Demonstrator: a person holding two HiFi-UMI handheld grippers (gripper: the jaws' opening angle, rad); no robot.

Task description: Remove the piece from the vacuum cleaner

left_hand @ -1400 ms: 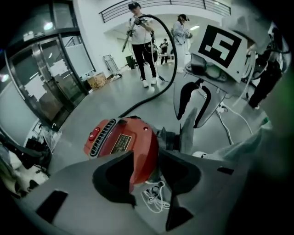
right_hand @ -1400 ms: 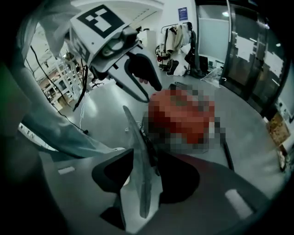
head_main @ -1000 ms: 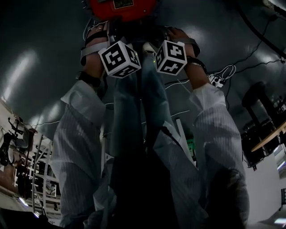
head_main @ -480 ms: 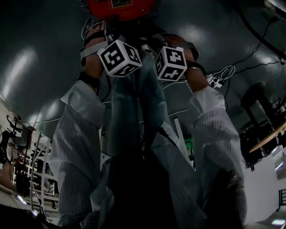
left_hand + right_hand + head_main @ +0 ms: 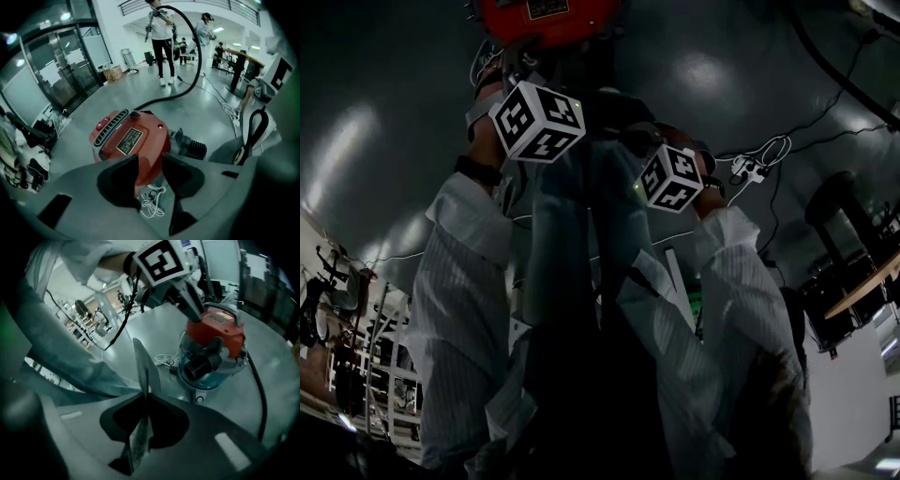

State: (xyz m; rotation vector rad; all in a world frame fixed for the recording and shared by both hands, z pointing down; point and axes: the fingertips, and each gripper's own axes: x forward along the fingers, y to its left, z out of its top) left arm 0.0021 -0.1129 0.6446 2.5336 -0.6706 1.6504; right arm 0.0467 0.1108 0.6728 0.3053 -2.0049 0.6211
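Note:
The vacuum cleaner (image 5: 133, 140) stands on the grey floor, with a red top, a bluish lower body (image 5: 213, 376) and a black hose port (image 5: 199, 364). My left gripper (image 5: 150, 161) reaches down onto it. Its jaws stand narrowly apart, closed on the near edge of the red top. My right gripper (image 5: 146, 401) is drawn back from the vacuum. Its jaws are closing and pinch a thin flat grey piece (image 5: 142, 366) that stands on edge between the pads. In the head view, the left marker cube (image 5: 536, 120) sits close below the vacuum (image 5: 546, 17). The right cube (image 5: 672, 178) is lower.
A black hose (image 5: 187, 56) arcs away from the vacuum. A loose white cord (image 5: 152, 204) lies on the floor beside it. A power strip with cables (image 5: 748, 169) lies to the right. People (image 5: 161, 42) stand farther back, near tables. Racks (image 5: 337, 319) are at the left.
My right gripper has pulled away from the vacuum toward the person, down and right in the head view. The left cube has shifted slightly up and left, staying at the vacuum.

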